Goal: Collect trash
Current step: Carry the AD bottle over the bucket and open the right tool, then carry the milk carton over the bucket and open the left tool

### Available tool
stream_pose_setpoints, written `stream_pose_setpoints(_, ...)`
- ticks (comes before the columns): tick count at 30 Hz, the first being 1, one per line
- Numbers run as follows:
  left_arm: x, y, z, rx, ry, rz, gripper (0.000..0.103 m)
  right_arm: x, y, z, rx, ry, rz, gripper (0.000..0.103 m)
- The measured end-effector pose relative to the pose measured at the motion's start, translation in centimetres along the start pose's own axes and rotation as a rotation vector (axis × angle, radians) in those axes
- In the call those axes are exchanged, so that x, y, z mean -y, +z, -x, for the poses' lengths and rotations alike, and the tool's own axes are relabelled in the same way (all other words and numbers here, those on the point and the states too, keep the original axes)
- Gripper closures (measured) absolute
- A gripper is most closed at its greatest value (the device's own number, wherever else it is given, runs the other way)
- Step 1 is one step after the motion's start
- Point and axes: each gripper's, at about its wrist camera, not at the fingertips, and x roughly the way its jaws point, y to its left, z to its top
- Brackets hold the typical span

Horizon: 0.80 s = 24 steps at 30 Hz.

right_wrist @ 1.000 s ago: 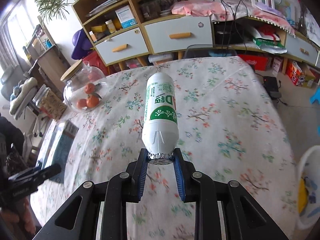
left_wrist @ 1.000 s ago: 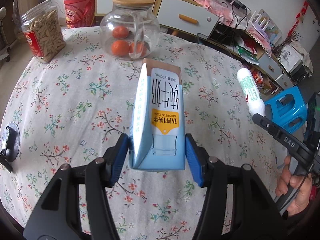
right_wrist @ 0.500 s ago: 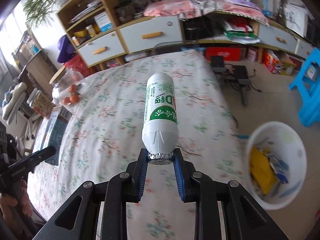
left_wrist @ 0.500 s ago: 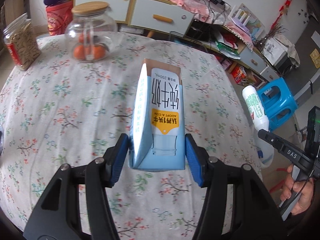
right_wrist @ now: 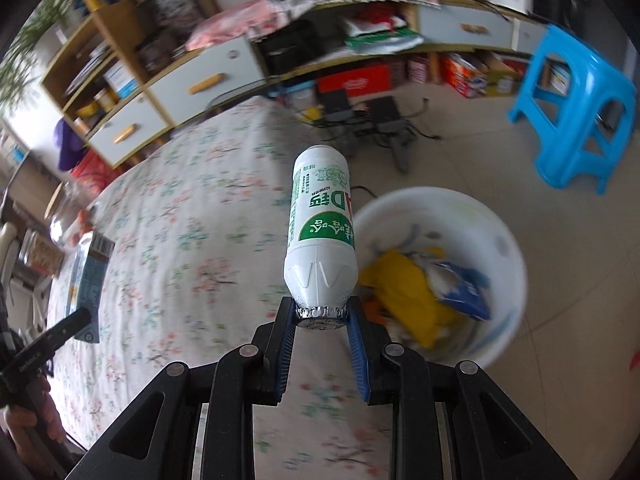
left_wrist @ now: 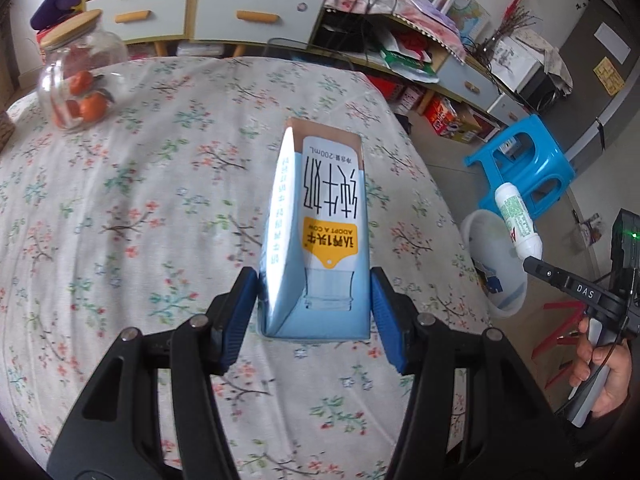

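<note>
A light blue milk carton (left_wrist: 320, 236) with black lettering and a yellow label is clamped between the blue pads of my left gripper (left_wrist: 314, 312), held above the floral tablecloth (left_wrist: 140, 200). My right gripper (right_wrist: 322, 322) is shut on the foil-capped neck of a white drink bottle (right_wrist: 320, 232) with a green label, at the table's right edge, just left of the white trash bin (right_wrist: 508, 248) on the floor. The bin holds yellow and blue wrappers. The left wrist view shows the bottle (left_wrist: 516, 220) over the bin (left_wrist: 480, 224); the right wrist view shows the carton (right_wrist: 90, 280) at far left.
A glass jar with oranges (left_wrist: 80, 80) stands at the table's far left. A blue plastic stool (right_wrist: 576, 112) sits on the floor beyond the bin. Drawers and cluttered shelves (left_wrist: 240, 20) line the back wall. A hand (left_wrist: 604, 376) holds the right gripper's handle.
Both grippers have swept right across the table with their loads. The white bin, barely in sight before, now lies just right of the bottle, and the jar has slid to the left edge.
</note>
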Motion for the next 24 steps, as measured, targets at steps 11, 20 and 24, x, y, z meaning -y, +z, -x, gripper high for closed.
stream_pose_setpoints(11,6.1,-0.6,-2.7,-0.034,-0.032,-0.095,0.045,7.0,-0.2,-0.3,-0.062,-0.058,-0.117,0.065)
stream_pose_setpoints(20,11.5,-1.4,-4.4,-0.053,-0.06,-0.189,0.045,10.4,-1.2,2.5,-0.019,-0.051,-0.163,0.046)
stream_pose_setpoints(24,14.5,-1.8,-5.7,-0.076,-0.075,-0.252,0.045,11.6,-1.8,3.6,-0.001,-0.073,-0.167,0.043)
